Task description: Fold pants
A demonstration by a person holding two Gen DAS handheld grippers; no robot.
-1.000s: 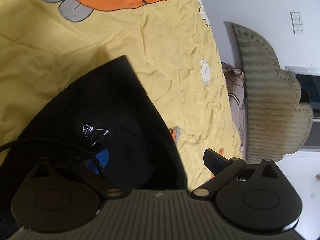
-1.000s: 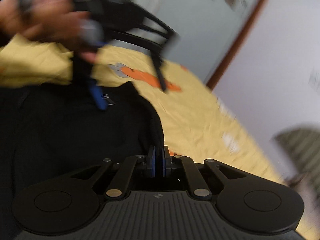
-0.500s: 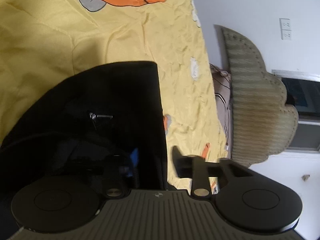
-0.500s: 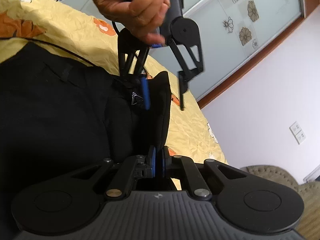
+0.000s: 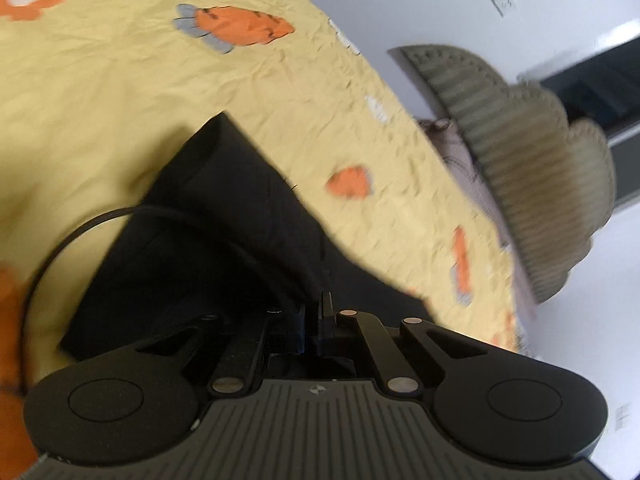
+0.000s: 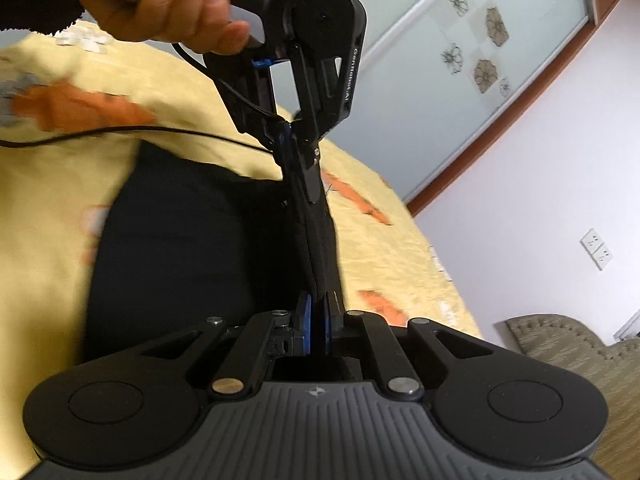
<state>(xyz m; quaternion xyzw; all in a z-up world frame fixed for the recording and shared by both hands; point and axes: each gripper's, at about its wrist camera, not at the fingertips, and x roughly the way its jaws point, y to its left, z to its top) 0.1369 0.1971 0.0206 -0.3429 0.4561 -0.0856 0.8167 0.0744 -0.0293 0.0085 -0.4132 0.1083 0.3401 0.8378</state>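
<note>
Black pants (image 5: 224, 208) lie folded on a yellow bedsheet (image 5: 120, 80). My left gripper (image 5: 314, 312) has its jaws closing tight, with black fabric pinched between them. In the right wrist view a hand (image 6: 172, 4) holds that left gripper (image 6: 298, 156), which grips a raised edge of the pants (image 6: 180, 240). My right gripper (image 6: 318, 320) is shut on the same edge, its blue pads (image 6: 305, 324) pressing the cloth. A taut strip of fabric (image 6: 320, 232) runs between the two grippers, lifted above the sheet.
The sheet (image 6: 40, 200) carries orange carrot prints. A black cable (image 6: 120, 132) trails from the left gripper across the pants. An olive padded headboard (image 5: 520, 152) stands at the bed's end, a frosted sliding door (image 6: 460, 60) beyond the far side.
The left gripper went from wide open to shut on the pants edge and lifted it. Both grippers moved sideways, pulling the fabric taut between them.
</note>
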